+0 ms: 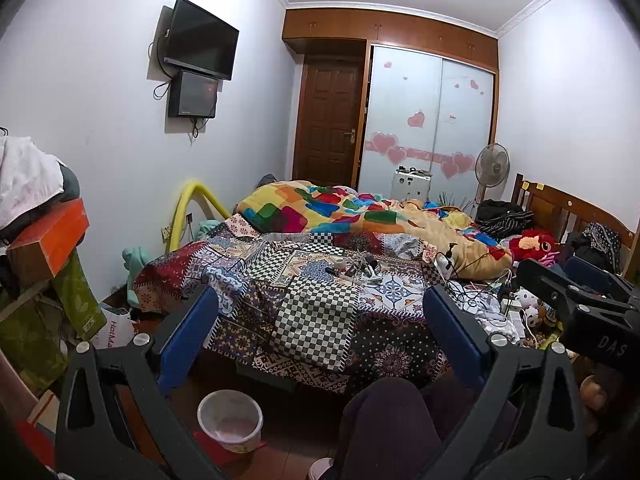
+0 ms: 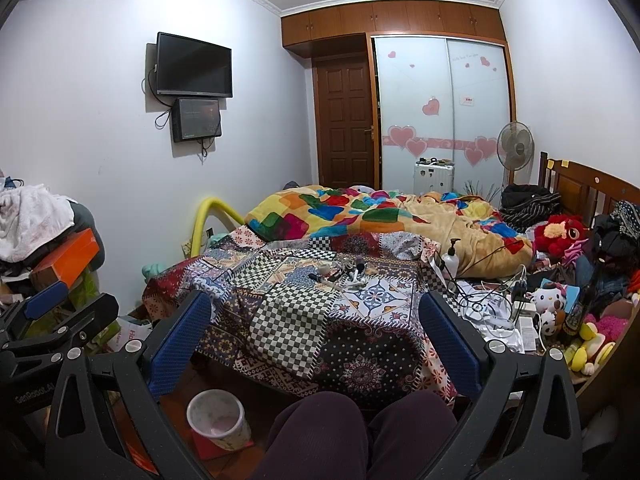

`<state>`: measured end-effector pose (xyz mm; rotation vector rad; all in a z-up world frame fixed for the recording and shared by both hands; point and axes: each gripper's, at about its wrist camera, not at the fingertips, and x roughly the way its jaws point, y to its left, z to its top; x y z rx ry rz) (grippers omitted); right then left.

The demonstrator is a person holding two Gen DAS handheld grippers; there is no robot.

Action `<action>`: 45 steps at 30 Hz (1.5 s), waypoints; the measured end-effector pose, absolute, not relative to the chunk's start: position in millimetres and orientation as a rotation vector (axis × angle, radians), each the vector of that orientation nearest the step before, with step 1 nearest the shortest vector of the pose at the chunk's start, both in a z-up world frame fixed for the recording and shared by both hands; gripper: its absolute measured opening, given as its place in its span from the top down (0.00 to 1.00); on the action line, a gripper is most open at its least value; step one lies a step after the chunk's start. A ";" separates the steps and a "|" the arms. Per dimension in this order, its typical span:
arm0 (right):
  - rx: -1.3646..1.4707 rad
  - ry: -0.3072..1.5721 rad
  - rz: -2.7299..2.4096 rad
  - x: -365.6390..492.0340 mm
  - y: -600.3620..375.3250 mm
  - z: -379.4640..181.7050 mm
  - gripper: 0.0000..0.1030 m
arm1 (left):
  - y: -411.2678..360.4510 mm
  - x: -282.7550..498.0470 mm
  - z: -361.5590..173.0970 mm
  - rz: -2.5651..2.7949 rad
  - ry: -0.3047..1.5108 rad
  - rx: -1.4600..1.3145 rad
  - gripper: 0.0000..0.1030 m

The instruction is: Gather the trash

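Pale lilac walls (image 2: 100,152) carry a black wall-mounted television (image 2: 194,66). A brown panelled wooden door (image 2: 347,120) adjoins a frosted sliding wardrobe with pink hearts (image 2: 440,112).

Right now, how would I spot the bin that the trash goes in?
Find the bed with its patchwork cover, then look at the floor by its near corner. The small round bin stands there, pale and open-topped, on something flat and red, beside the person's knees.

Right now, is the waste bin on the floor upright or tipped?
Upright: the waste bin stands on its base, open mouth up, on the floor before the bed.
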<state>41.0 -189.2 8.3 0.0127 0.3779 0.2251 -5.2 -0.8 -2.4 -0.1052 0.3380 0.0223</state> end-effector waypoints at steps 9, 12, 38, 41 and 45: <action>0.013 0.395 0.230 44.6 -188.6 10.8 0.00 | -0.3 0.1 -7.7 0.025 0.345 -0.105 0.00; 0.015 0.411 0.230 54.8 -190.4 5.7 0.00 | -1.7 5.9 -8.4 0.029 0.341 -0.101 0.00; -0.026 0.517 0.077 239.1 -241.4 -19.9 0.00 | -17.6 259.4 -19.8 -0.002 0.510 -0.136 0.00; -0.046 0.547 0.077 272.3 -247.1 -29.8 0.00 | -20.4 303.0 -39.8 -0.010 0.578 -0.130 0.00; -0.054 0.592 0.093 310.2 -252.5 -47.3 0.00 | -24.0 354.4 -66.3 -0.017 0.638 -0.139 0.00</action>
